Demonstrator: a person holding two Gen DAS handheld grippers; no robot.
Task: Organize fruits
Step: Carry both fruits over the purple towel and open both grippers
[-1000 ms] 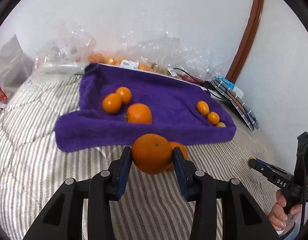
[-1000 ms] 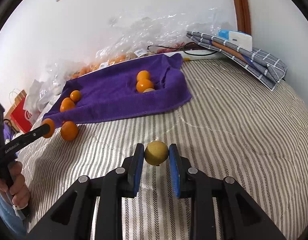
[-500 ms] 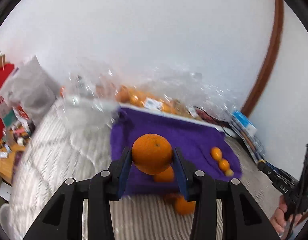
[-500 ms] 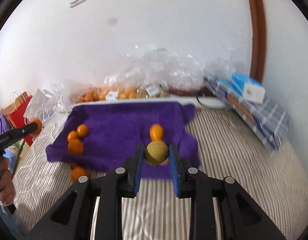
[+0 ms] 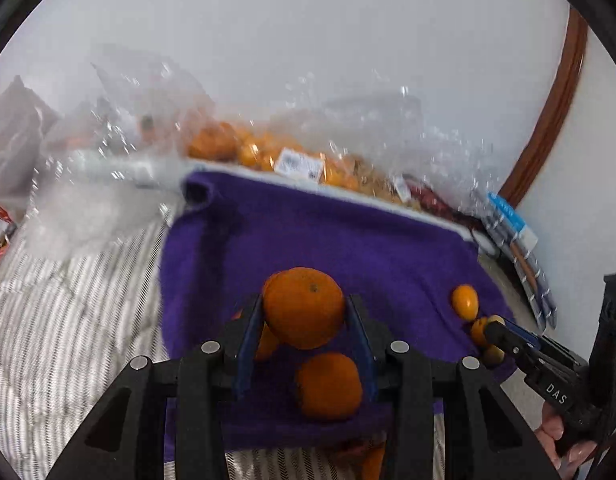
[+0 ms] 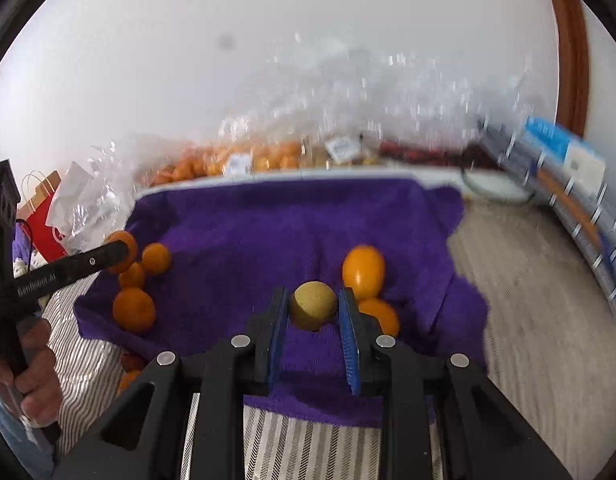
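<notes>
My left gripper (image 5: 304,316) is shut on a large orange (image 5: 304,312) and holds it above the purple towel (image 5: 348,240), over other oranges (image 5: 328,384) lying on the towel's left part. My right gripper (image 6: 313,308) is shut on a small yellow-green fruit (image 6: 312,310) above the right part of the purple towel (image 6: 268,232), beside two small oval orange fruits (image 6: 363,270). The left gripper (image 6: 120,248) shows at the left of the right wrist view, over a group of oranges (image 6: 134,310).
The towel lies on a striped bed cover (image 6: 528,300). Clear plastic bags of oranges (image 5: 268,152) line the wall behind. Folded checked cloth with a blue box (image 6: 564,156) lies at the right. A red paper bag (image 6: 44,216) stands at the left. One orange (image 6: 128,380) lies off the towel.
Both grippers have moved forward and down over the purple towel with their fruits still held. The towel and its fruits now sit much closer under the fingers.
</notes>
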